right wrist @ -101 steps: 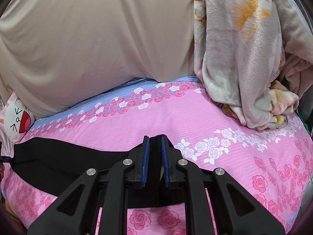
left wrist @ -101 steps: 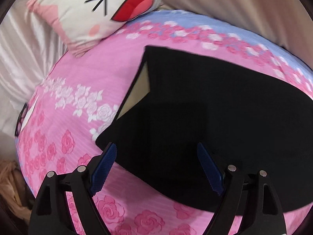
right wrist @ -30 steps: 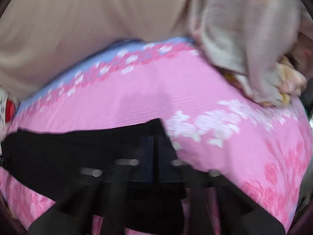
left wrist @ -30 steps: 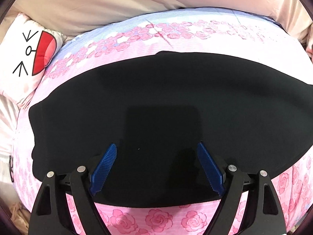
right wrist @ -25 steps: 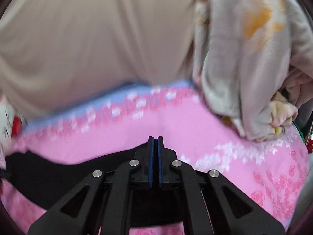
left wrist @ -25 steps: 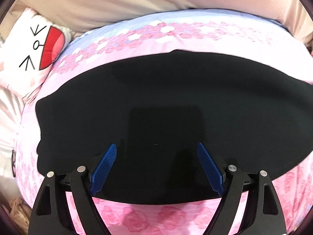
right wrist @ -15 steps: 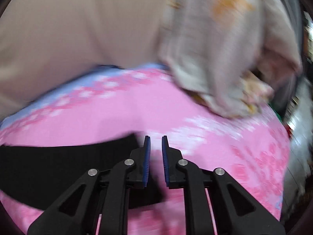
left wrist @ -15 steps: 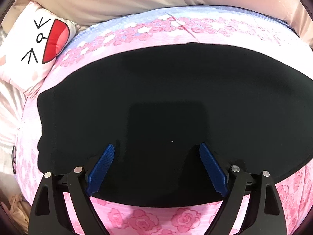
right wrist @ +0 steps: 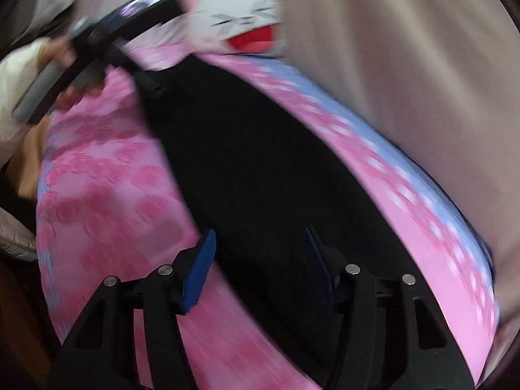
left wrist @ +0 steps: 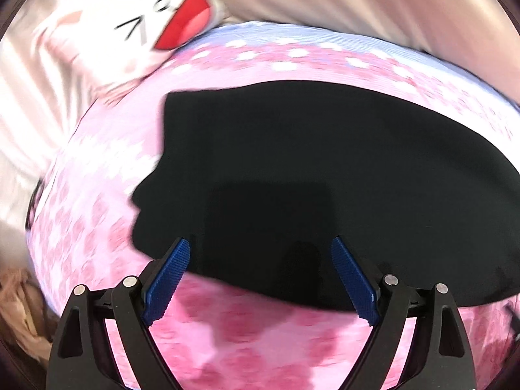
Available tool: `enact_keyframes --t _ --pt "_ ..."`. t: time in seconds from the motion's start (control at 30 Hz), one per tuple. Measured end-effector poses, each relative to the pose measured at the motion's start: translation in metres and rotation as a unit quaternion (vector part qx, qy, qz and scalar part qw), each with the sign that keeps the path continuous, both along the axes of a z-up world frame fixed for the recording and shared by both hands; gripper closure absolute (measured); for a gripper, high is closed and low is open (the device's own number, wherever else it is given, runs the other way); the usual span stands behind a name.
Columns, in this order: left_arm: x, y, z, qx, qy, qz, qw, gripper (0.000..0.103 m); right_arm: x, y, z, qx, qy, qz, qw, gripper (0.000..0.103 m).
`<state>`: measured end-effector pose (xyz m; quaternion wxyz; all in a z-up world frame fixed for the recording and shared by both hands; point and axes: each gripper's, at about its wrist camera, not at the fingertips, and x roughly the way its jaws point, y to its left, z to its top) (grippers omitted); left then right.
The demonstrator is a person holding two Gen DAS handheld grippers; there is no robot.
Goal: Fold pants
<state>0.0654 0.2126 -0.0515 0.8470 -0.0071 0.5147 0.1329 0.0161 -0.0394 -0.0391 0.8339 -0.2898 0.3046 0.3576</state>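
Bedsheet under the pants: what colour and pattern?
Pink with a rose print and a pale blue band along the far edge; clearest in the left wrist view.

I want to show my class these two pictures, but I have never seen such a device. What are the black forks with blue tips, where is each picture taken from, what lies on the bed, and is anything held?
There is no robot here: a person carries a hand-held gripper in each hand, and a wide-angle camera on each looks out along its two fingers. One picture looks from the left gripper, the other from the right gripper. The blue strips are the finger pads. In the blurred right view you also see the person's hand around the left tool. Black pants lie flat on a pink flowered bedsheet, with a cartoon pillow at the far end. Nothing is held: the left jaws stand wide, the right jaws are opening, both empty above the pants.
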Motion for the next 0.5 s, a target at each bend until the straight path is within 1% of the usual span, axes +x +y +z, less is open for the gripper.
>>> enact_keyframes --t 0.07,0.13,0.17,0.2,0.27,0.3,0.33,0.37,0.4,0.43,0.47,0.5 --pt "-0.006 0.022 -0.001 0.001 -0.001 0.018 0.9998 0.016 0.008 0.018 -0.006 -0.008 0.005 0.008 1.0 0.049" --pt "-0.008 0.042 -0.004 -0.003 -0.003 0.034 0.9994 0.016 0.029 0.028 -0.015 -0.009 0.037 0.0 0.999 0.049" --pt "-0.008 0.049 -0.006 -0.006 -0.003 0.038 0.9993 0.016 0.034 0.031 -0.017 -0.008 0.049 -0.004 0.999 0.051" --pt "-0.006 0.056 -0.01 -0.009 0.0 0.041 0.9991 0.016 0.044 0.031 -0.022 0.002 0.079 -0.008 0.997 0.058" --pt "0.002 0.065 -0.018 -0.015 0.005 0.034 0.9993 0.016 0.061 0.021 -0.021 0.043 0.136 -0.02 0.99 0.081" --pt "0.005 0.068 -0.02 -0.017 0.003 0.03 0.9994 0.014 0.062 0.023 -0.02 0.051 0.154 -0.025 0.986 0.086" --pt "0.009 0.071 -0.02 -0.014 0.0 0.028 0.9995 0.01 0.066 0.019 -0.016 0.065 0.177 -0.028 0.982 0.092" --pt "0.013 0.072 -0.019 -0.006 -0.001 0.026 0.9996 0.01 0.066 0.019 -0.014 0.075 0.189 -0.031 0.979 0.094" --pt "0.017 0.075 -0.017 0.004 -0.002 0.024 0.9997 0.01 0.058 0.018 -0.006 0.09 0.201 -0.028 0.975 0.094" --pt "0.02 0.077 -0.015 0.011 -0.004 0.023 0.9997 0.01 0.051 0.021 -0.003 0.093 0.202 -0.017 0.975 0.094" --pt "0.022 0.079 -0.014 0.017 -0.006 0.025 0.9995 0.01 0.043 0.03 -0.008 0.082 0.198 -0.009 0.977 0.093" --pt "0.024 0.082 -0.015 0.026 -0.006 0.029 0.9992 0.01 0.036 0.035 -0.017 0.055 0.194 0.002 0.979 0.088"
